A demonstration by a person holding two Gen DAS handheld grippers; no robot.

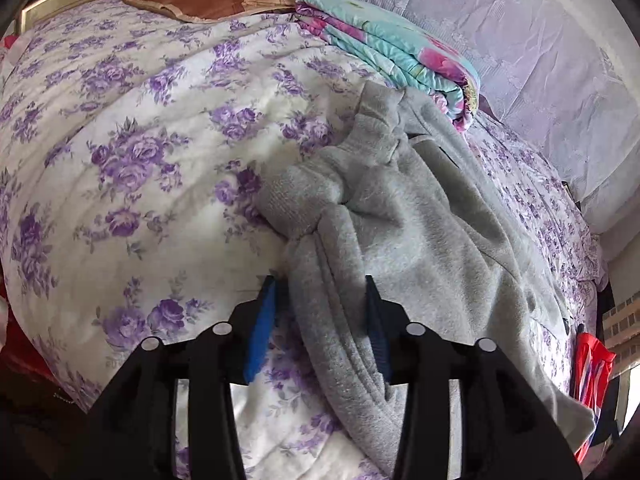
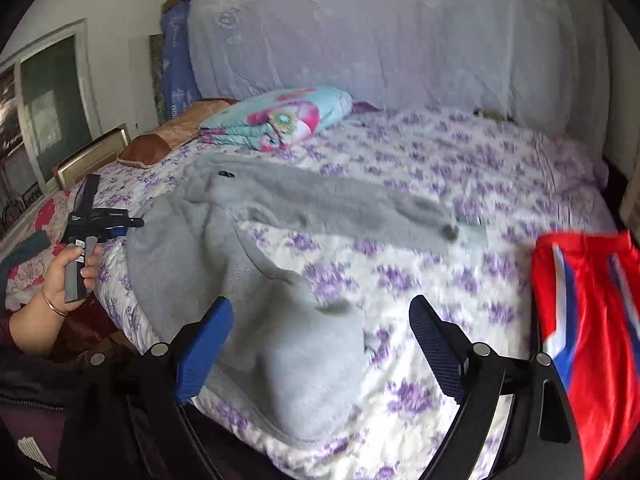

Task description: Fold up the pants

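**Fleece pants, bed's near edge**

We see grey fleece pants (image 2: 248,280) crumpled on the floral quilt (image 2: 440,280). Left gripper (image 1: 320,312) straddles a ribbed fold, unclenched; right gripper (image 2: 320,344) hangs spread, empty. Satin pillow (image 2: 176,132) near headboard.

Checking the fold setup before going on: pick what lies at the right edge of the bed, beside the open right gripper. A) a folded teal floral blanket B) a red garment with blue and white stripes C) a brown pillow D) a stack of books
B: the red garment lies right of the right gripper, away from the grey pants.
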